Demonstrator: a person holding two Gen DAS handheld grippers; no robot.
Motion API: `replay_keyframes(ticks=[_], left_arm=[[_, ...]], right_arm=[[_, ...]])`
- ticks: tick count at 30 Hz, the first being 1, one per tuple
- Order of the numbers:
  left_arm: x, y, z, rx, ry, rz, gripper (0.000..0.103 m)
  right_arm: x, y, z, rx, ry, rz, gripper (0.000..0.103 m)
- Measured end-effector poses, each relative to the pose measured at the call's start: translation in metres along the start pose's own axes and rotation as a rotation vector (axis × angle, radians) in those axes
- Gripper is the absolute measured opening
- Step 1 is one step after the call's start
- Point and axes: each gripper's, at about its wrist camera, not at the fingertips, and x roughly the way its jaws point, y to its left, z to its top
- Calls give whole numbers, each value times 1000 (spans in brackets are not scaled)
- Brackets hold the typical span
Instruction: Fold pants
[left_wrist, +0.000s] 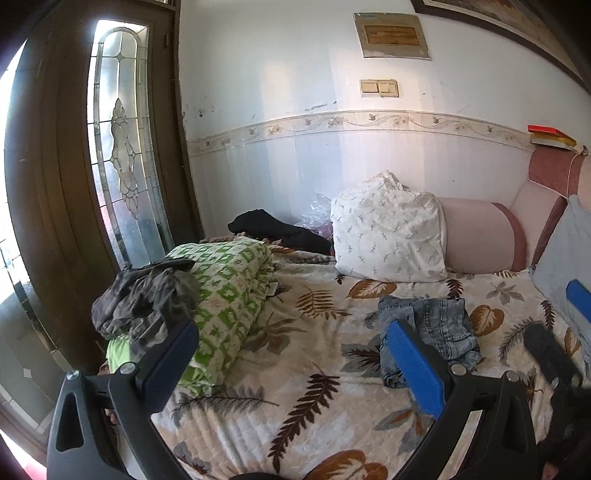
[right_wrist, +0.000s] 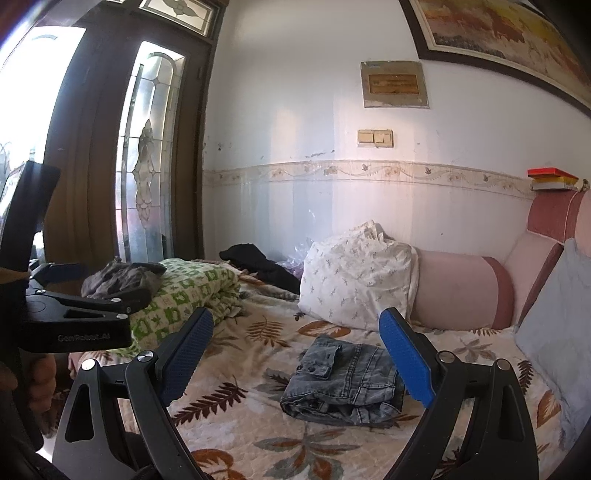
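A pair of grey-blue denim pants (right_wrist: 341, 380) lies folded into a small bundle on the leaf-patterned bedspread (right_wrist: 236, 432); it also shows in the left wrist view (left_wrist: 432, 328). My right gripper (right_wrist: 295, 358) is open and empty, held above the bed just in front of the bundle. My left gripper (left_wrist: 291, 354) is open and empty, above the bed to the left of the pants. The left gripper's body shows at the left edge of the right wrist view (right_wrist: 74, 314).
A camouflage garment (left_wrist: 144, 299) lies on a rolled green-and-white quilt (left_wrist: 225, 299) at the bed's left. A black garment (left_wrist: 280, 229), a white pillow (left_wrist: 388, 236) and a pink bolster (left_wrist: 480, 236) lie by the wall. A grey cushion (right_wrist: 554, 332) leans at right.
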Motion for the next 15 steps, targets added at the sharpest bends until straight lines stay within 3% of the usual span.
replay_keyframes(ticks=[15], left_arm=[[49,-47,-6,27,102,-112,103]], right_arm=[[30,-37,-23,36,83,-71,92]])
